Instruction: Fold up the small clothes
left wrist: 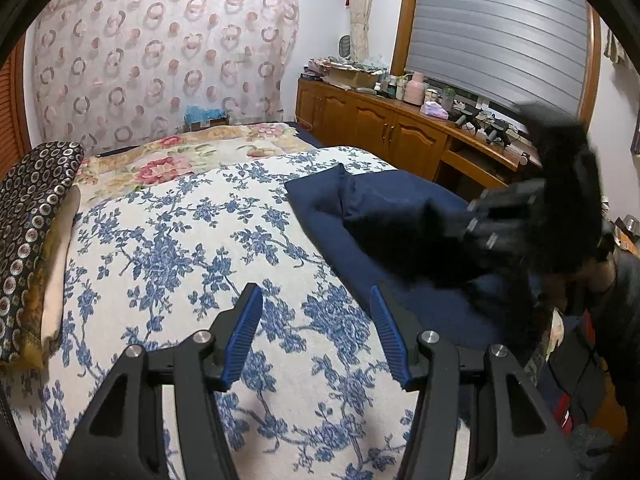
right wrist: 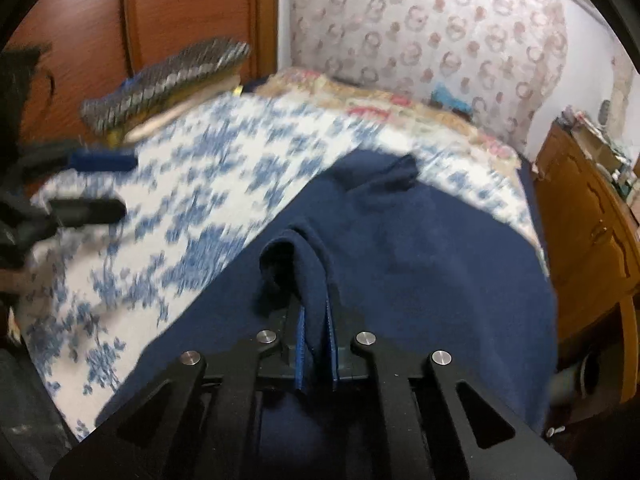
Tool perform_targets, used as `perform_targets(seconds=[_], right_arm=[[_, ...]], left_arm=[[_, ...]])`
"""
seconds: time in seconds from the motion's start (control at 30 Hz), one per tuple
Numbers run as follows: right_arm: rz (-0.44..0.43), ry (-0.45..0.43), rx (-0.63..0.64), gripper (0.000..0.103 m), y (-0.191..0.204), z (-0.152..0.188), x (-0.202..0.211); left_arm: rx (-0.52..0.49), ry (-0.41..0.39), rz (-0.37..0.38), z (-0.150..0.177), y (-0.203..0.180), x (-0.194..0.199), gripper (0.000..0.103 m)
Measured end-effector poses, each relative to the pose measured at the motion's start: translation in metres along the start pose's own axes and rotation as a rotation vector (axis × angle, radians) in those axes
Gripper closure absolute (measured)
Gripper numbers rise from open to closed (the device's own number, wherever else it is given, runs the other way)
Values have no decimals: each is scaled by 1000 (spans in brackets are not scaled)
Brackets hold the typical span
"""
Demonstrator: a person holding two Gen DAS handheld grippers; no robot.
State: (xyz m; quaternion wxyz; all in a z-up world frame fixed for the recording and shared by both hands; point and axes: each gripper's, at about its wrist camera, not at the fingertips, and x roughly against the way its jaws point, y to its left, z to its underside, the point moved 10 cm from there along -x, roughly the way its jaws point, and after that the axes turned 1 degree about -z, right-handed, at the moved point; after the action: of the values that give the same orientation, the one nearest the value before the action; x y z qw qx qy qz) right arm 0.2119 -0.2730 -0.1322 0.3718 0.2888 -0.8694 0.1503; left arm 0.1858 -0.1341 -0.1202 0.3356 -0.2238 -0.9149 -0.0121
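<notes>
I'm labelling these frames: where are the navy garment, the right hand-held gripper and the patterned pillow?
navy garment [right wrist: 420,264]: right wrist view, flat middle.
right hand-held gripper [right wrist: 316,320]: right wrist view, between fingertips.
patterned pillow [left wrist: 28,216]: left wrist view, top face.

Right gripper [left wrist: 500,224] motion-blurred; its jaws' tips hidden by navy cloth [right wrist: 400,248].

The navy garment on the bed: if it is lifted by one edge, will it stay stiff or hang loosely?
Probably loosely: the navy garment already creases where the right gripper pinches it. It looks thick, so likely not slippery.

Navy garment [right wrist: 420,264] on bed, near edge pinched up into fold.
</notes>
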Motion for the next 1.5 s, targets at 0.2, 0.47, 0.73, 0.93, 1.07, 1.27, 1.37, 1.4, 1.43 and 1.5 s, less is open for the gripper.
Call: perform_targets(seconds=[0.2, 0.47, 0.73, 0.93, 1.07, 1.27, 1.37, 1.4, 1.43, 1.5], right_arm=[[79, -71, -68, 97, -67, -29, 29], [170, -49, -154, 97, -160, -29, 16], [206, 40, -261, 86, -216, 6, -11], [191, 5, -282, 48, -227, 10, -4], [121, -12, -314, 38, -228, 5, -15], [103, 58, -337, 38, -231, 18, -47], [74, 68, -375, 36, -232, 26, -56], [61, 65, -386, 35, -233, 27, -56], [42, 65, -399, 35, -233, 28, -57], [6, 71, -418, 35, -231, 28, -58]], left_arm=[[-5, 27, 6, -15, 6, -20, 48], [-23, 87, 10, -34, 12, -58, 48], [-42, 147, 7, -52, 16, -97, 48], [-68, 185, -3, -62, 19, -122, 48], [-59, 205, 4, -68, 22, -138, 48], [-48, 220, 10, -74, 24, -158, 48], [-39, 227, 13, -76, 26, -164, 48], [-37, 229, 14, -76, 26, -166, 48], [-36, 232, 15, -76, 26, -168, 48], [-34, 239, 19, -76, 26, -173, 48]])
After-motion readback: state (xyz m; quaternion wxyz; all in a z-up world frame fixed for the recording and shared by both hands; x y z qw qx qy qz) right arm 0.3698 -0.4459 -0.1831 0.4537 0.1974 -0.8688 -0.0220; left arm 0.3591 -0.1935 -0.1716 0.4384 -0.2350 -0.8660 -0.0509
